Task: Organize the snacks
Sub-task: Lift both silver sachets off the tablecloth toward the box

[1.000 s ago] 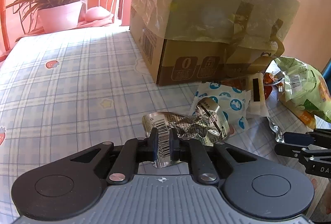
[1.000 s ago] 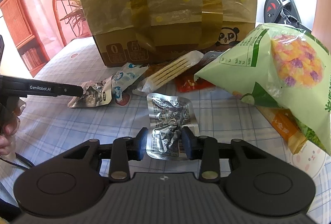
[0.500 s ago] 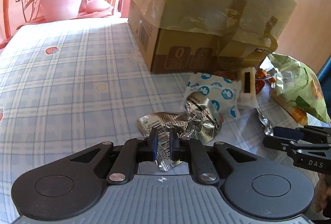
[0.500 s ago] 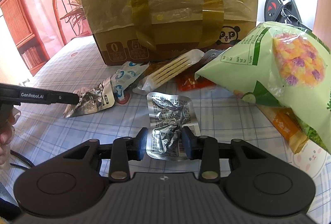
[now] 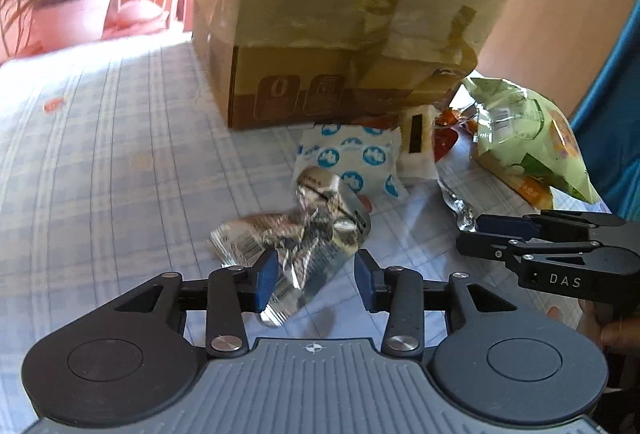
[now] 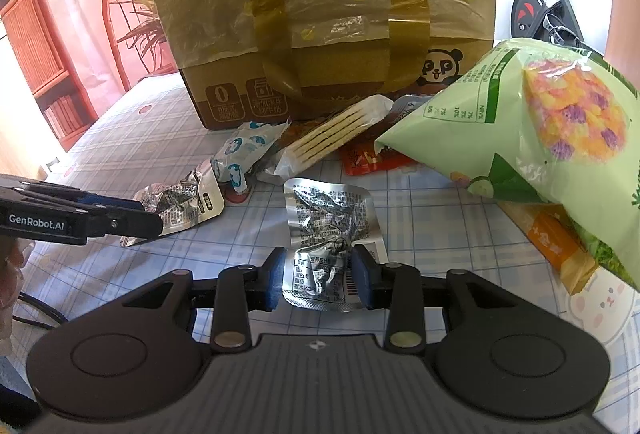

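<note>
Your left gripper (image 5: 312, 280) had just spread its jaws, a crumpled foil packet (image 5: 304, 238) loose between them on the checked tablecloth (image 5: 100, 169). Your right gripper (image 6: 318, 280) pinched a second foil packet (image 6: 330, 226). Beyond lay more snacks, a green bag (image 6: 532, 121), the cardboard box (image 6: 320, 33), a potted plant (image 5: 64, 9).

A lived-in home: a table under a pastel plaid cloth with cartoon prints (image 6: 420, 218), a leafy plant in a pink pot (image 5: 60, 9), a wooden louvred cabinet (image 6: 38, 45) and a black exercise bike (image 6: 540, 5).
</note>
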Motion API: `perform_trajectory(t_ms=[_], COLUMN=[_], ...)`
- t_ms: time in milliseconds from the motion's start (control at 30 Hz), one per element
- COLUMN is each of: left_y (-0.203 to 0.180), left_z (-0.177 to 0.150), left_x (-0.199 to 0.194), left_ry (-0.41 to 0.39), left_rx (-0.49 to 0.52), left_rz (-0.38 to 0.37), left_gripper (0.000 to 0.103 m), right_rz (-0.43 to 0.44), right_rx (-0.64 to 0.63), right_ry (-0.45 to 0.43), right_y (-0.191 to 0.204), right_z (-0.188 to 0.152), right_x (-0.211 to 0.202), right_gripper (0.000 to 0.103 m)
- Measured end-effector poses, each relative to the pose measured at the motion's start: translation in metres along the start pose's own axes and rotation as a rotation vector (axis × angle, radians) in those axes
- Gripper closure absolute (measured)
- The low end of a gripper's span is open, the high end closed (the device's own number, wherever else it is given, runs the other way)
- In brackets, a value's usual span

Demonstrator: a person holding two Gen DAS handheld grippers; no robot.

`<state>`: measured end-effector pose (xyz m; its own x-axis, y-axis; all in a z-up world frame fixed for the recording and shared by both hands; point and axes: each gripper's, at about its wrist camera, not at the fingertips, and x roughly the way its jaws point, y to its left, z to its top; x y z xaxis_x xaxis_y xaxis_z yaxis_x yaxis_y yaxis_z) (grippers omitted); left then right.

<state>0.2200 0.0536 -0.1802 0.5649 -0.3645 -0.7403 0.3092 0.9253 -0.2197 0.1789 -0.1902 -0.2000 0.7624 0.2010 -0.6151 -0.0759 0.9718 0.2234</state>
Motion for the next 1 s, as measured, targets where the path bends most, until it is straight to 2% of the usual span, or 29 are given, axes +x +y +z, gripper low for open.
perform_trajectory(t_ms=[67, 133, 267, 333, 367, 433, 500, 600, 667, 833, 1000], left_y=[0.000, 0.001, 0.009, 0.010, 0.010, 0.008, 0.009, 0.017, 0.022, 0.028, 0.014], left_z=[0.005, 0.011, 0.027, 0.033, 0.035, 0.036, 0.037, 0.038, 0.036, 0.028, 0.011], left_x=[-0.002, 0.000, 0.015, 0.025, 0.031, 0.041, 0.044, 0.044, 0.040, 0.030, 0.017], left_ry=[-0.024, -0.039, 0.010, 0.058, 0.085, 0.108, 0.102, 0.097, 0.081, 0.054, 0.029], left_rx=[0.061, 0.132, 0.206, 0.246, 0.263, 0.320, 0.352, 0.303, 0.278, 0.146, 0.115], left_rz=[0.022, 0.035, -0.076, -0.142, -0.145, -0.091, -0.086, -0.109, -0.088, -0.040, 0.050], left_gripper=[0.046, 0.042, 0.040, 0.036, 0.033, 0.032, 0.032, 0.034, 0.052, 0.072, 0.073], right_rz=[0.002, 0.003, 0.003, 0.004, 0.004, 0.003, 0.002, 0.004, 0.004, 0.005, 0.006], right_rx=[0.001, 0.000, -0.001, 0.000, 0.000, -0.001, -0.005, -0.005, -0.005, -0.006, -0.003], right_ry=[0.000, 0.000, 0.002, 0.002, 0.002, 0.004, 0.007, 0.010, 0.010, 0.010, 0.011], right_y=[0.000, 0.000, -0.001, -0.001, -0.001, -0.001, 0.000, -0.001, -0.001, -0.002, -0.002], right_z=[0.000, 0.000, 0.000, 0.000, 0.000, 0.000, 0.001, 0.002, 0.002, 0.002, 0.002], right_x=[0.000, 0.000, 0.000, -0.001, -0.001, -0.001, 0.000, 0.000, 0.001, 0.001, 0.001], right_gripper=[0.065, 0.065, 0.065, 0.065, 0.065, 0.065, 0.065, 0.065, 0.065, 0.065, 0.065])
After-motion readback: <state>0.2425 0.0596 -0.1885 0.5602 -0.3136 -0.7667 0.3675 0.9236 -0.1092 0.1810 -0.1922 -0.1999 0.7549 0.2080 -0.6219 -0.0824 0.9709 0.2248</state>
